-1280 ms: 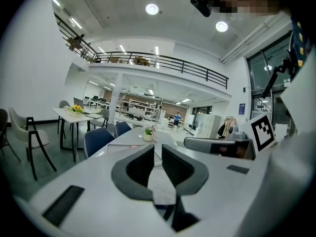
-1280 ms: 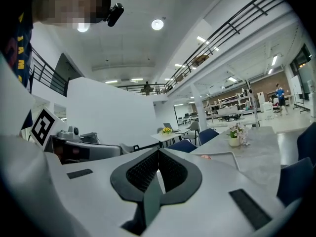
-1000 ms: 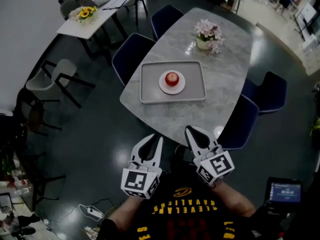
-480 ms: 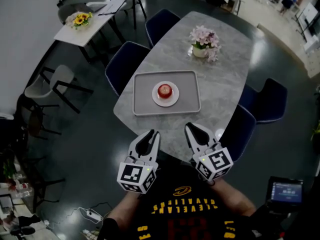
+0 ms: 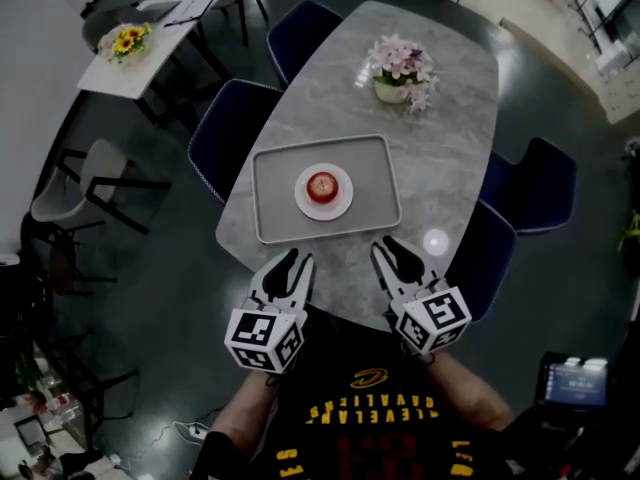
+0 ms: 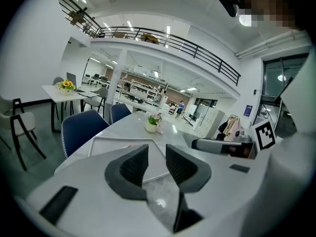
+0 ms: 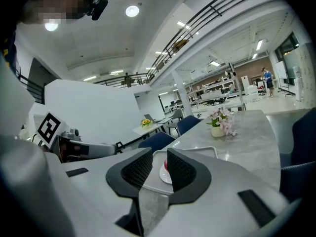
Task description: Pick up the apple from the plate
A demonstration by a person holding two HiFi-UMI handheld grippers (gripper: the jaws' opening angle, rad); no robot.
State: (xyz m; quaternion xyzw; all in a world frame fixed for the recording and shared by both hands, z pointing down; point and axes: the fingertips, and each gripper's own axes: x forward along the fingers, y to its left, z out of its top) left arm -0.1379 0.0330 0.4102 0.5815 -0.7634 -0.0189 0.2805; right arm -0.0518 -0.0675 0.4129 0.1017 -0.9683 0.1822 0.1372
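Red round apple point(image 5: 321, 186): at centre of small white round plate point(image 5: 341, 204), not lifted.
Plate: in middle of grey rectangular tray point(image 5: 270, 196), close to near edge of grey marble-patterned bench point(image 5: 450, 138).
Left gripper point(image 5: 297, 262): over near bench edge, just short of tray; jaws a narrow gap apart, holding nothing.
Right gripper point(image 5: 391, 251): alongside at same edge; jaws likewise slightly parted, empty, apple visible beyond the gap.
White pot of pink flowers point(image 5: 398, 76): toward far end of bench.
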